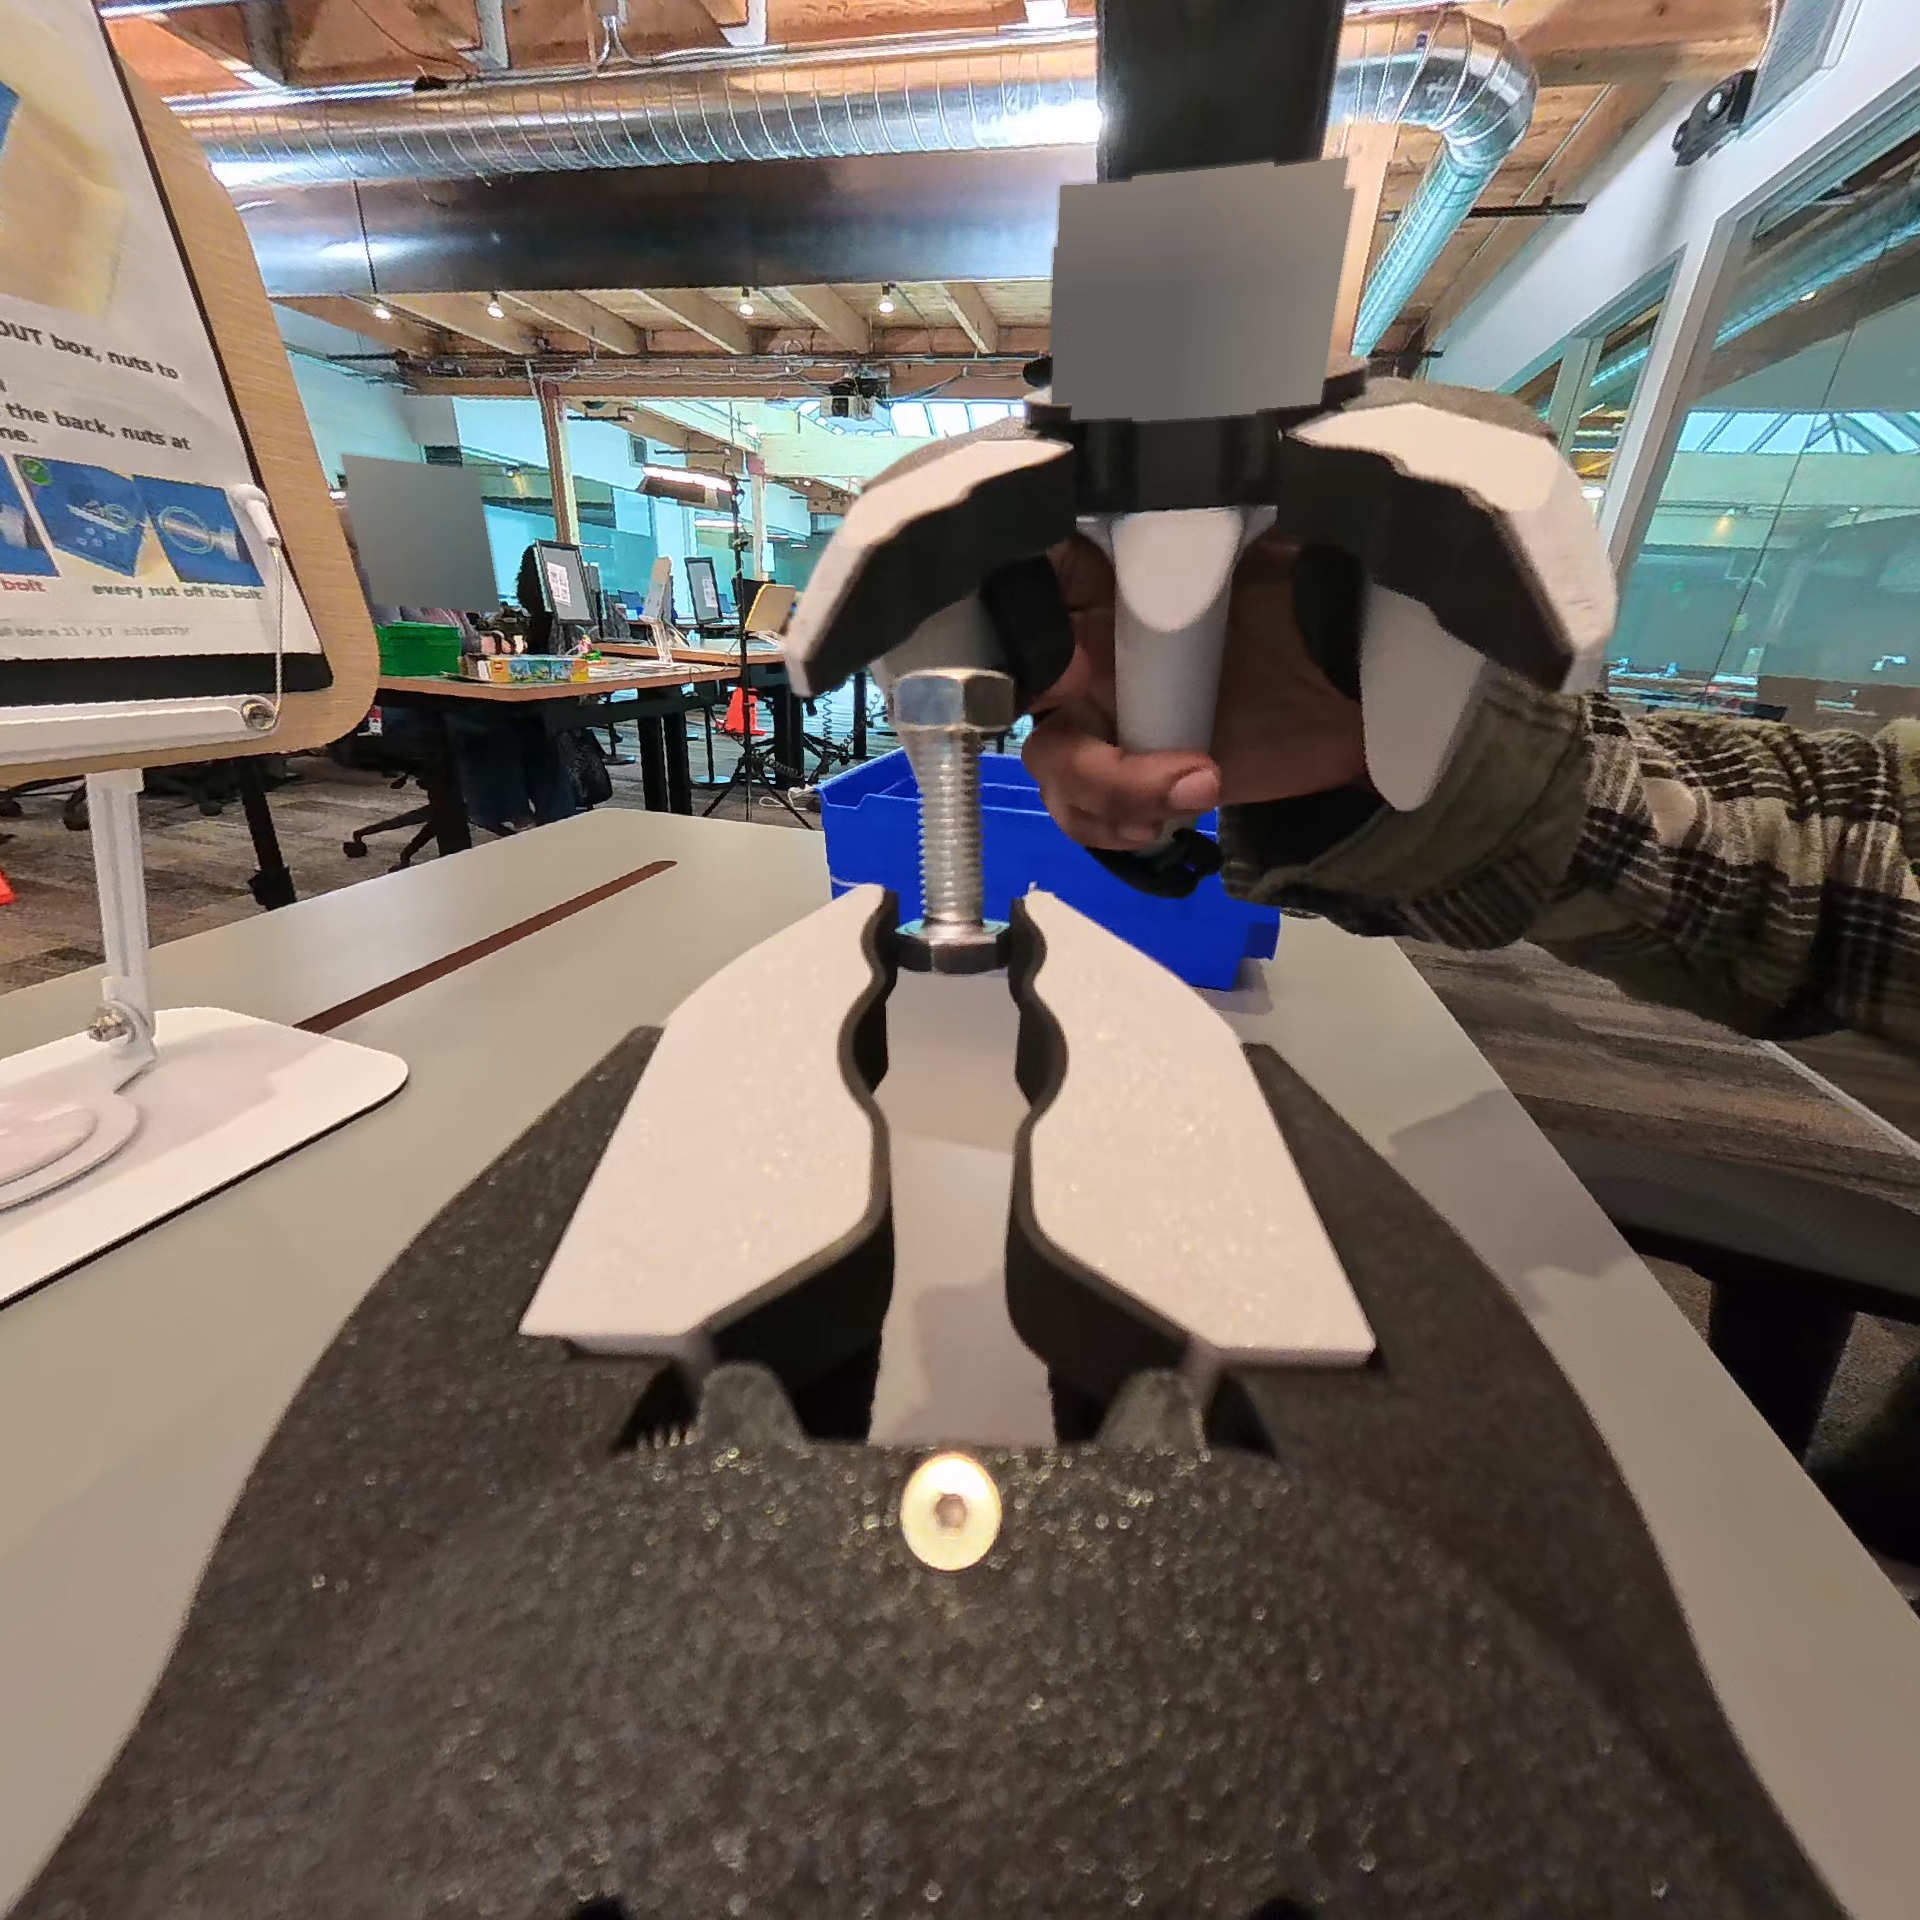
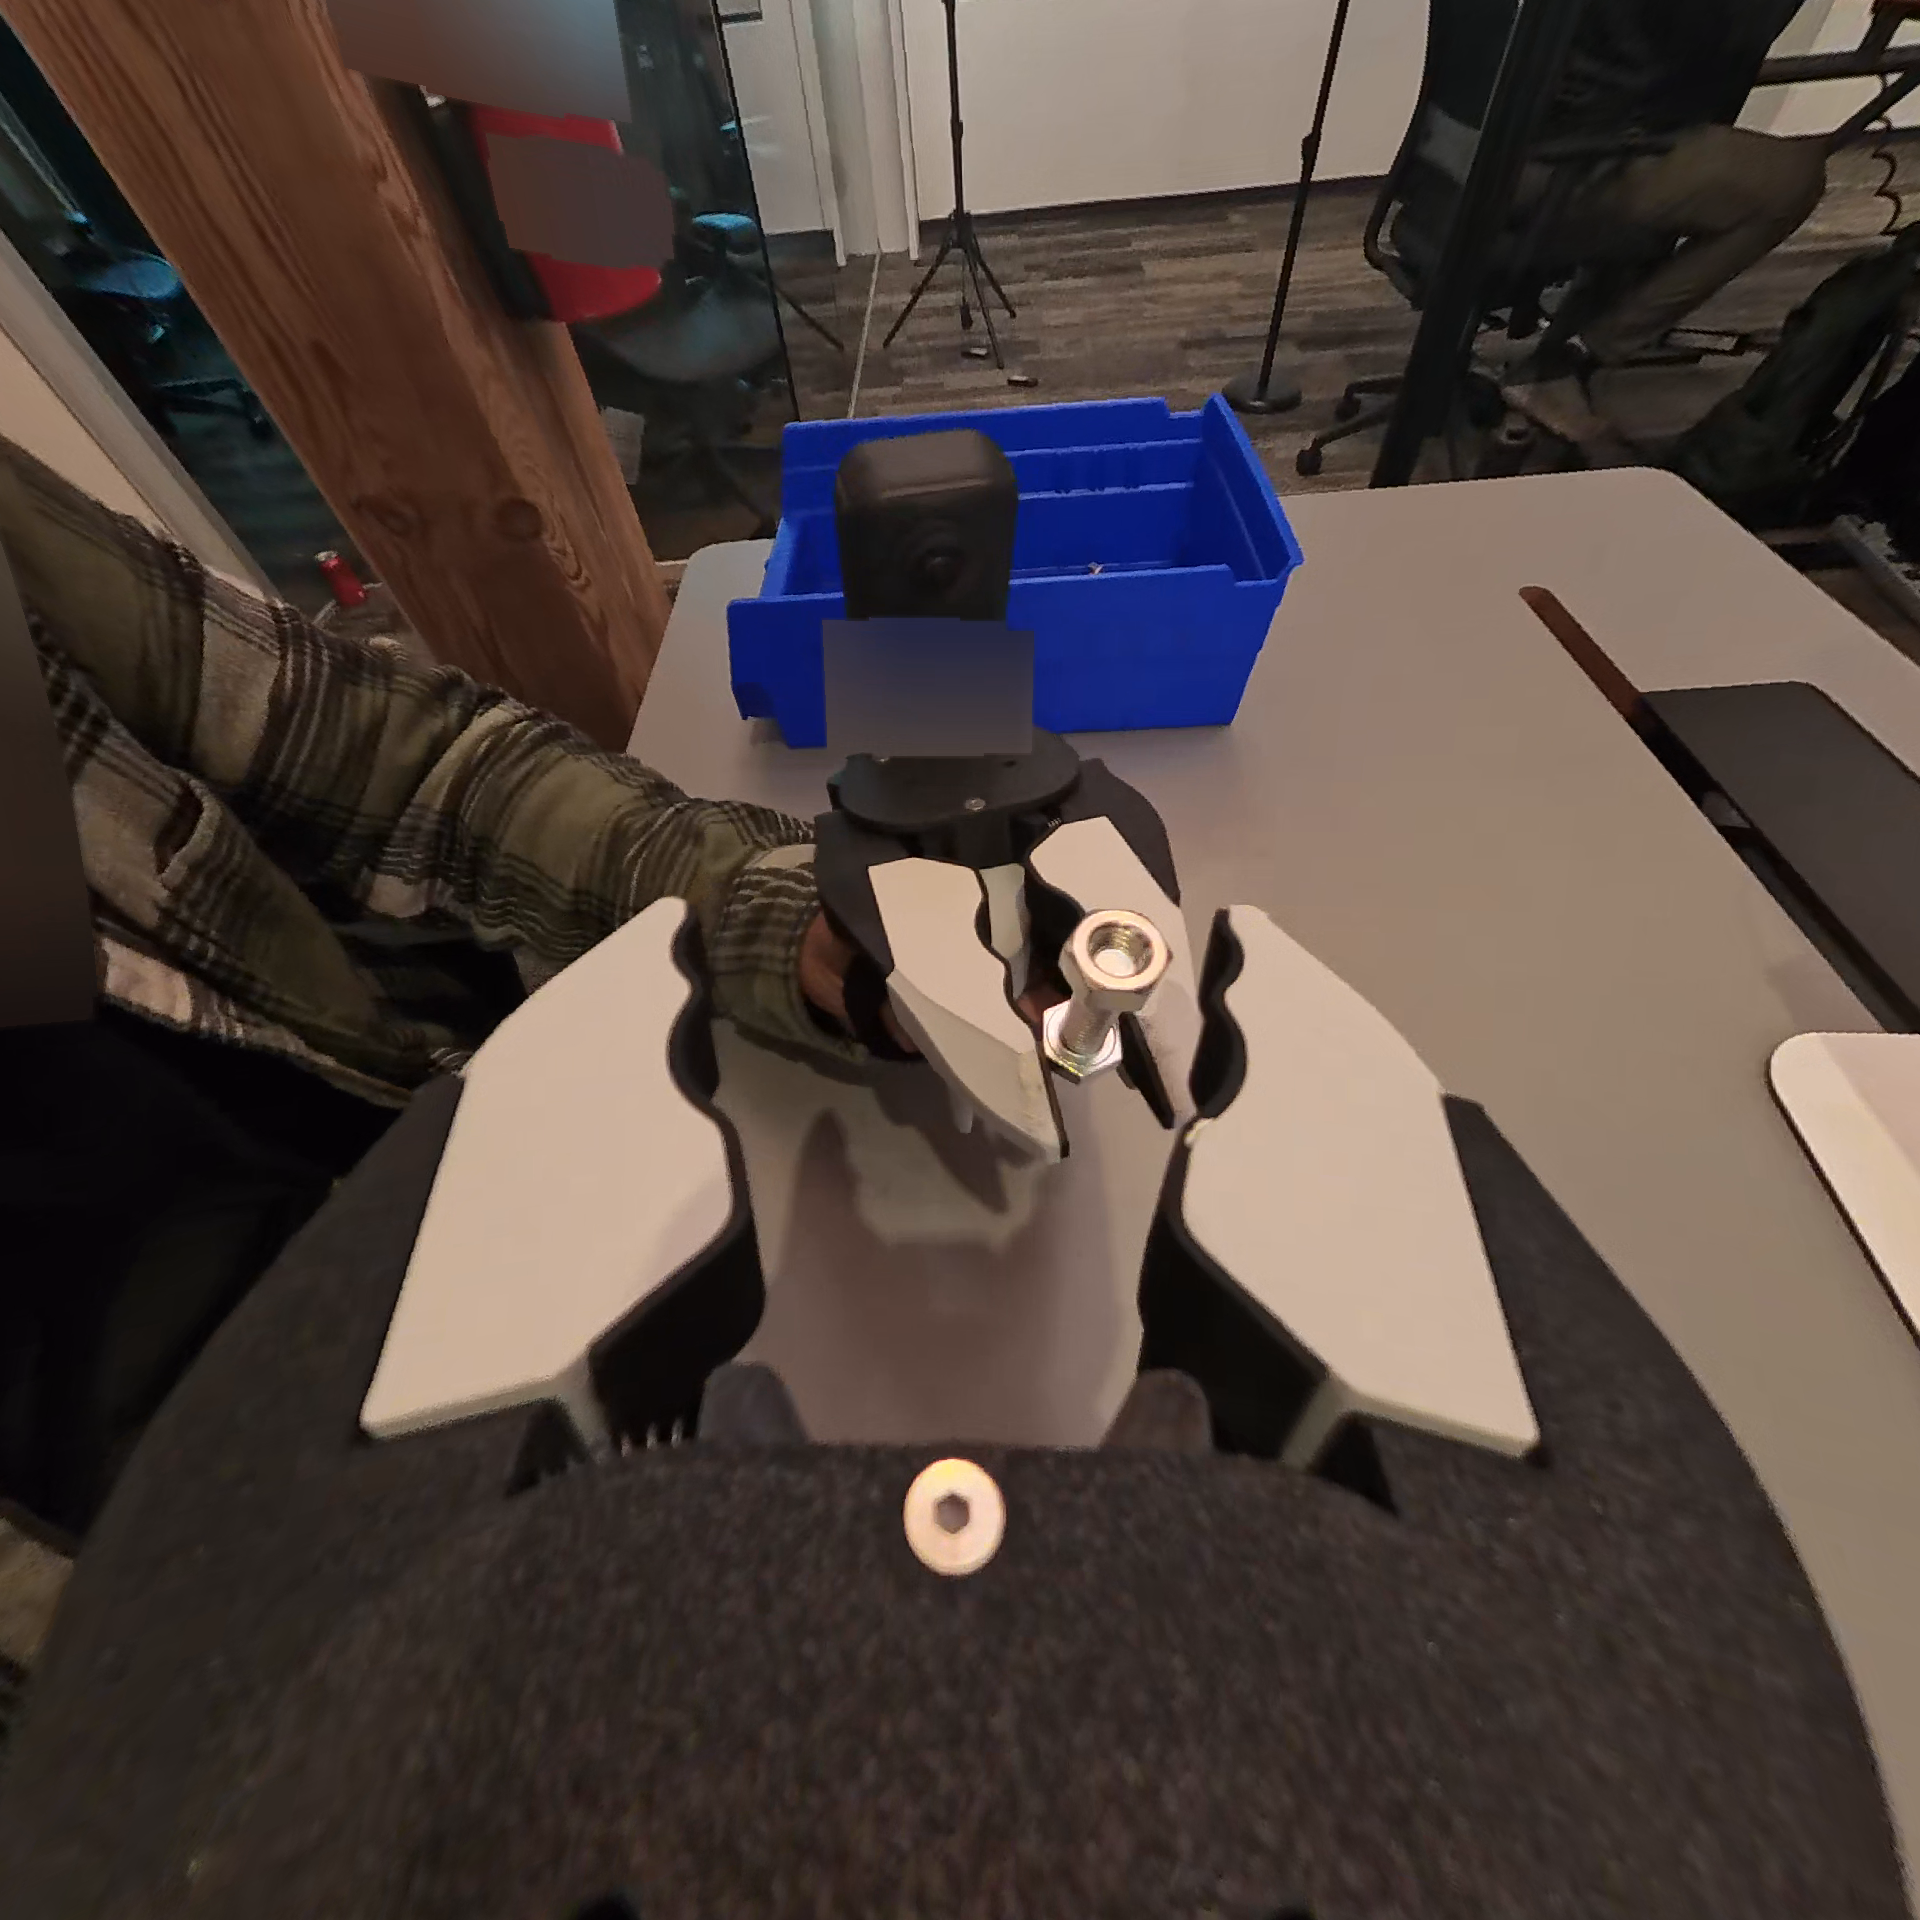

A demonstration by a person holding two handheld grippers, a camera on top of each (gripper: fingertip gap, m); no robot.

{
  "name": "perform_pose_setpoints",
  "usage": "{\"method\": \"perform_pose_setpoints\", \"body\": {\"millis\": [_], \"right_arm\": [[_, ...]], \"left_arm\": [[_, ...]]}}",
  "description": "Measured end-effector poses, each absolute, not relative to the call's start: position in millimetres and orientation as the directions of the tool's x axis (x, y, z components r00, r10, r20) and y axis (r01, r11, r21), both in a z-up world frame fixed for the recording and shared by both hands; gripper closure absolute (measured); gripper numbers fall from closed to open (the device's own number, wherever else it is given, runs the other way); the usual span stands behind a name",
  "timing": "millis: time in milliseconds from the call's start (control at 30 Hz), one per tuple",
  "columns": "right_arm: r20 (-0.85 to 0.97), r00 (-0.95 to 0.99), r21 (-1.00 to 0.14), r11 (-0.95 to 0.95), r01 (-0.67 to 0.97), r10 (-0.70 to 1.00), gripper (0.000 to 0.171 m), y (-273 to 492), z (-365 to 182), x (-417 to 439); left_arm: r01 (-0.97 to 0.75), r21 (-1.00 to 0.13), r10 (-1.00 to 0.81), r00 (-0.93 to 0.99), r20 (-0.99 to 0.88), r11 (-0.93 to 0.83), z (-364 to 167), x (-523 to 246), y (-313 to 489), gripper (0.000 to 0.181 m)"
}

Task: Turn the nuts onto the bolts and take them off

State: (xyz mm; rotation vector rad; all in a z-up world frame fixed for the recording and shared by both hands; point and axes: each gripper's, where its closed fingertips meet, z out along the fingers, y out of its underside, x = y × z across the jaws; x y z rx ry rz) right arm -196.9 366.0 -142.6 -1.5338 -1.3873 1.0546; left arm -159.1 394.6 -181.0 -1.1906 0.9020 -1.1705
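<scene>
Bolt (image 1: 951, 800) upright between the two grippers, above the grey table (image 1: 582, 935).

The left gripper (image 1: 951, 940) has its jaws closed on the hex piece at the bolt's lower end (image 1: 951, 948), fingertips pressing it from both sides, so the threaded shank stands up from the grip. Another hex piece (image 1: 954, 698) sits at the top of the shank; from the right wrist view it shows a round hole, so it reads as the nut (image 2: 1117, 958). The right gripper (image 2: 961, 997) is spread wide and holds nothing; in the left wrist view it hangs just behind and above the nut, its nearer finger (image 1: 914, 561) close to it, contact not clear. A blue bin (image 2: 1132, 634) stands farther back on the table. A plaid sleeve (image 1: 1704, 831) shows at the right hand.
</scene>
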Motion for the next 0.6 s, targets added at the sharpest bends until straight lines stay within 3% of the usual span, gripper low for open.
{"method": "perform_pose_setpoints", "body": {"millis": [600], "right_arm": [[-0.049,0.054,-0.926,-0.066,0.373,0.997,0.086,360.6,-145.6,-191.6]], "left_arm": [[0.195,-0.981,-0.977,0.203,0.062,-0.022,-179.3,-160.1,394.8,0.161]]}}
